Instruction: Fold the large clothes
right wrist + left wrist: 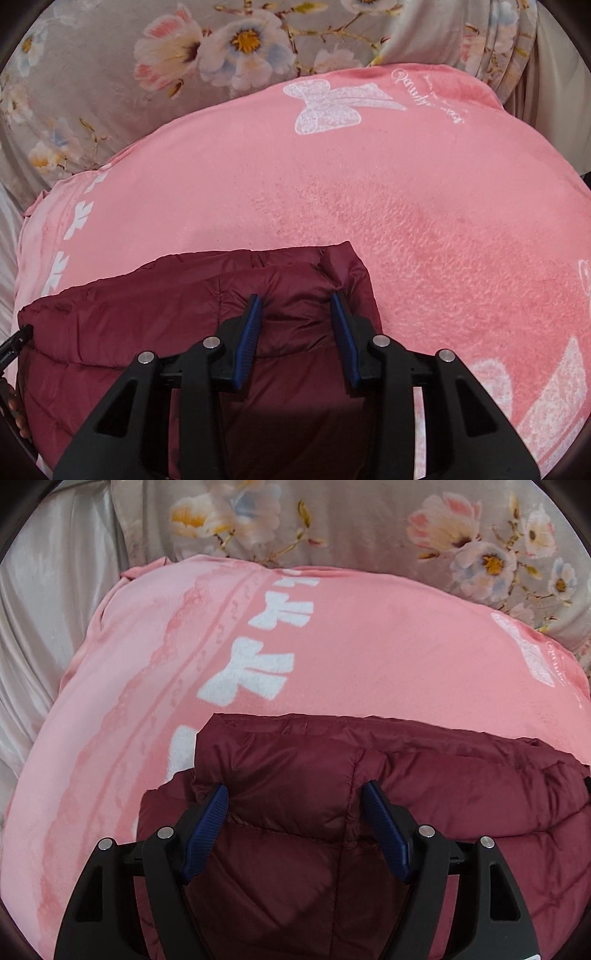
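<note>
A dark red puffer jacket (424, 786) lies folded on a pink blanket (351, 646). My left gripper (295, 794) is open, its blue pads (207, 830) apart over the jacket's left end, with padded fabric bulging between them. In the right wrist view the jacket (129, 317) fills the lower left on the pink blanket (424, 221). My right gripper (297, 304) is open over the jacket's right end, its blue pads (249, 339) either side of a fabric ridge. Whether the pads touch the fabric cannot be told.
A grey floral bedsheet (369, 520) lies beyond the blanket, also in the right wrist view (92, 92). Pale satin cloth (40, 627) bunches at the left. The other gripper's black edge (11, 350) shows at far left of the right wrist view.
</note>
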Demonstrator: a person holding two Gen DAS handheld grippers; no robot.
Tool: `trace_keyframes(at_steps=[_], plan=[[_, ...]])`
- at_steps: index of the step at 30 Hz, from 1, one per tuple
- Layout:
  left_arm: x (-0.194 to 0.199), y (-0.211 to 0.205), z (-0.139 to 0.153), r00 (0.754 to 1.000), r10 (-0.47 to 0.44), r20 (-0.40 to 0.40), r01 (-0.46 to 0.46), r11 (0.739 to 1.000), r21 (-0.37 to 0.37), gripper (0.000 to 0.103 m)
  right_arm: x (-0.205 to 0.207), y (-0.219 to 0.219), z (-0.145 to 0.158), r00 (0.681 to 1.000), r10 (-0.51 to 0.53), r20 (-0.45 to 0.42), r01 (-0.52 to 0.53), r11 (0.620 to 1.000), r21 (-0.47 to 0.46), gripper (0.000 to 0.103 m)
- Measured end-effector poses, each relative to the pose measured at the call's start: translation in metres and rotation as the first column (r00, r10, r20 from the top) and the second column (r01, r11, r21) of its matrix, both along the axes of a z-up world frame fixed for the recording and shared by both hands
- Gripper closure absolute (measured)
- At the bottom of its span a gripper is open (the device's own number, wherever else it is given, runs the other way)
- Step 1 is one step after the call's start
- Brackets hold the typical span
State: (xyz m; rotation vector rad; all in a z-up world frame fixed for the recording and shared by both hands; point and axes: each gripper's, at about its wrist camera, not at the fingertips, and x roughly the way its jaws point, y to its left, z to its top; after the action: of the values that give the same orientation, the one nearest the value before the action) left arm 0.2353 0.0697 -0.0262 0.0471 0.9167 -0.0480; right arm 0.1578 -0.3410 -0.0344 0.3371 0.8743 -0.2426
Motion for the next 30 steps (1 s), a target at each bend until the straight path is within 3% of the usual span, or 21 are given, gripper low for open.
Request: trace_keyframes(at_steps=[15,30], plan=[[0.022,0.006,-0.031,0.999,0.042,-0.003,-0.042,0.998,-0.050,0.018,0.027,0.008,-0.021,1.000,-0.003,-0.005,0.003,0.998,-0.060,0.066],[0.029,0.006,-0.032,0.999,0.048,-0.018,-0.049,0.998,-0.046,0.015,0.029,0.000,-0.020,1.000,-0.014,-0.002,0.014,1.000,-0.003,0.065]])
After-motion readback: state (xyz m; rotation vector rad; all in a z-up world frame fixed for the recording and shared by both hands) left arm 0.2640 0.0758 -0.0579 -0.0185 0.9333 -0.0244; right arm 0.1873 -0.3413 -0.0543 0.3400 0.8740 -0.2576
